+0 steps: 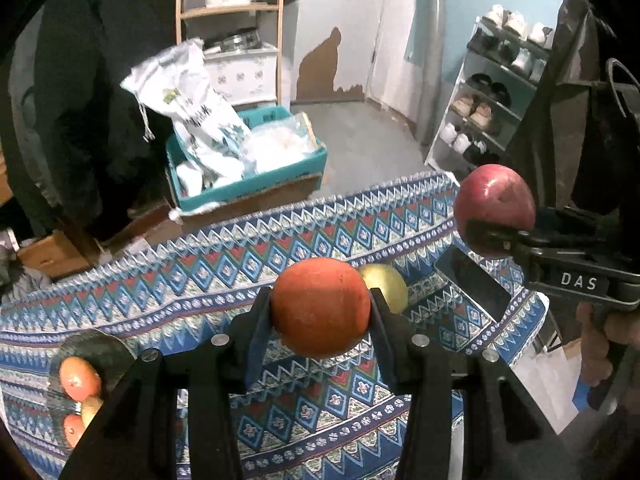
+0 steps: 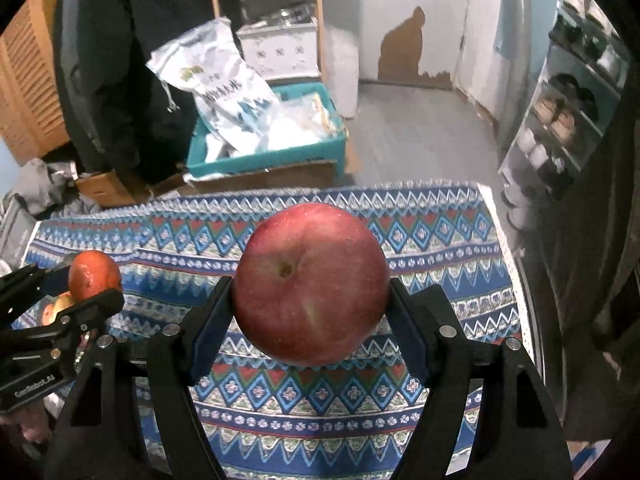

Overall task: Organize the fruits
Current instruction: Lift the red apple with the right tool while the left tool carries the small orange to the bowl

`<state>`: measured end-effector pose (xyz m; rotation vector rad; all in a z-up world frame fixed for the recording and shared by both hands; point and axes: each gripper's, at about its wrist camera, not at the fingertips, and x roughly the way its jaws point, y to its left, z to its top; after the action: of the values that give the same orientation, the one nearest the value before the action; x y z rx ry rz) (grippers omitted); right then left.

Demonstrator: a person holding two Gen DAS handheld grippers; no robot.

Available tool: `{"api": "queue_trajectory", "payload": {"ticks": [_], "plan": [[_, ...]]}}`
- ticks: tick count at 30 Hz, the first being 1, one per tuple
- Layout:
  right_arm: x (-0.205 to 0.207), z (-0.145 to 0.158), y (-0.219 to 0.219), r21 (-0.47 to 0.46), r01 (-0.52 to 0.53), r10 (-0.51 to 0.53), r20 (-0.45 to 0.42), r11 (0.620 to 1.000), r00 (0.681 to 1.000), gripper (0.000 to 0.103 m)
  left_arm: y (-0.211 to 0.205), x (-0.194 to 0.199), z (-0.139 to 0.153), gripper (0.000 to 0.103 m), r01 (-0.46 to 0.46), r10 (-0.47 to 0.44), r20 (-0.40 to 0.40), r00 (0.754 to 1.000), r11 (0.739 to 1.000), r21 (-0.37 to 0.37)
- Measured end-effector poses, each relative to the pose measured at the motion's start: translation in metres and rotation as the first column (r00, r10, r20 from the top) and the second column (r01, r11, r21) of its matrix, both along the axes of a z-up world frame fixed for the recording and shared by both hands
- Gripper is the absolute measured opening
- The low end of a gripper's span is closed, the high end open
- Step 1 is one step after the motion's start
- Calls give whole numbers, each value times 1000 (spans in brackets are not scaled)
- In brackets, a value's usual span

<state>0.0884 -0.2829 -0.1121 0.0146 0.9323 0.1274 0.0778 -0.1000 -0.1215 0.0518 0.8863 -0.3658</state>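
Gripping an orange [image 1: 320, 307] between its two black fingers, the left gripper [image 1: 320, 312] is hanging above the patterned tablecloth [image 1: 200, 292], its pads pressing on both sides of the fruit. Just beyond the orange, a yellow-green apple [image 1: 386, 286] is lying on that cloth. At the cloth's near-left part, a clear glass bowl [image 1: 94, 350] is holding more oranges and a pale fruit. Toward the cloth's far-right corner, the right gripper [image 2: 311, 304] is clamping a red apple [image 2: 311, 284] between its pads, also clear of the cloth, with a hand [image 1: 600, 344] showing below its handle. A flat dark object [image 1: 476, 284], too dim to identify, is lying on the cloth beneath that apple.

Beyond the cloth's far edge, a teal crate [image 1: 248, 188] on the grey floor is holding white printed bags [image 1: 196, 108]. Behind it a wooden shelf [image 1: 230, 10] is standing against a peeling white wall. Past the cloth's far-right corner, a white shoe rack [image 1: 488, 92] is carrying rows of shoes.
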Motion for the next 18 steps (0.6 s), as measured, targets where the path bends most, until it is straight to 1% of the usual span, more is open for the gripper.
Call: {"api": "queue_trajectory", "payload": {"ticks": [8,13,18], "plan": [[-13,38,17,12,-42,41,81,999,996,74,21,-12,32,47,-21,23,54,998,999,-44],[-20,57,29,26,-73,69,118,997,991,74,33,-18,43,47,-34,38,75,996,998,-55],[-24,66,45,31,-104,98,136,994,986,74,46,-24,49,47,-53,59,86,995,996,-70]]}}
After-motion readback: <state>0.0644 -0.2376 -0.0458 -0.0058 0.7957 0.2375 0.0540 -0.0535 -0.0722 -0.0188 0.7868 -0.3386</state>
